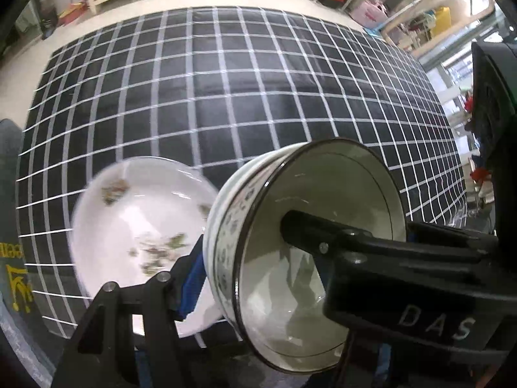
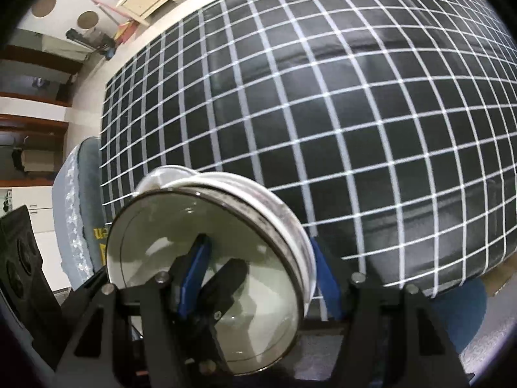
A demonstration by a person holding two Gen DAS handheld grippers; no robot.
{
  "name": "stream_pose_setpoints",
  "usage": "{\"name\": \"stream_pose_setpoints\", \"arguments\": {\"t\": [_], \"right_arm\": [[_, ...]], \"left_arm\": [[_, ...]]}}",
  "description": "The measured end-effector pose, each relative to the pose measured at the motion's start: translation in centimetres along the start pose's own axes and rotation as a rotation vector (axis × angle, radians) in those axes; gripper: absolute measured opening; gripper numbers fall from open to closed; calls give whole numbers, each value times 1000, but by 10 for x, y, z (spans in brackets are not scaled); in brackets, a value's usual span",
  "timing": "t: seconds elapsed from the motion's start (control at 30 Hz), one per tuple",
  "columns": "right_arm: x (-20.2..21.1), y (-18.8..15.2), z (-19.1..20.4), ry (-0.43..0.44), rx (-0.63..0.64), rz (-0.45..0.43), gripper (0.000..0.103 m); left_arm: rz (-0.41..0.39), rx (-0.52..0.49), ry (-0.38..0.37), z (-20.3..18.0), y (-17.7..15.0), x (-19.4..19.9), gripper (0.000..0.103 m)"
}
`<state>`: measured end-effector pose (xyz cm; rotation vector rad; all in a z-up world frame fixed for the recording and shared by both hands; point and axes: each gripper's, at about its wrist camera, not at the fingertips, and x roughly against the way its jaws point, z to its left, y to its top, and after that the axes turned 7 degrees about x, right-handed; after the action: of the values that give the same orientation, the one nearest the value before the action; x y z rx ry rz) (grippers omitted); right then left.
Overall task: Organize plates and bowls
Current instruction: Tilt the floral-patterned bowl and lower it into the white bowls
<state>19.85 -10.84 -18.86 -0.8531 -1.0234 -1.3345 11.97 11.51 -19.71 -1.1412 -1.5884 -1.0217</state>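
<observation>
A white bowl with a dark rim and a flowered band [image 1: 290,258] is held tipped on its side above the checked tablecloth [image 1: 226,80]. My left gripper [image 1: 239,271] is shut on its wall, one finger inside, the blue-padded one outside. My right gripper [image 2: 258,274] is shut on the same bowl [image 2: 206,258], with a blue finger [image 2: 194,278] inside and one outside the wall. A second black finger lies inside the bowl. A white plate with a flower print [image 1: 139,236] lies on the cloth behind the bowl, to the left.
The black tablecloth with a white grid [image 2: 355,113] covers the whole table. A grey-blue chair back [image 2: 74,194] stands at the table's left edge. Shelves and boxes line the floor beyond the far edge.
</observation>
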Motion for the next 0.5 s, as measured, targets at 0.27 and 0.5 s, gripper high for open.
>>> {"name": "stream_pose_setpoints", "arguments": {"t": [0.27,0.5], "right_arm": [[-27,25,57,21,84,32,66],[-59,38,79,9,114,69,66]], "left_arm": [[-16,91,28,66,13,11,61],[0,134,21,103,16,-3,61]]}}
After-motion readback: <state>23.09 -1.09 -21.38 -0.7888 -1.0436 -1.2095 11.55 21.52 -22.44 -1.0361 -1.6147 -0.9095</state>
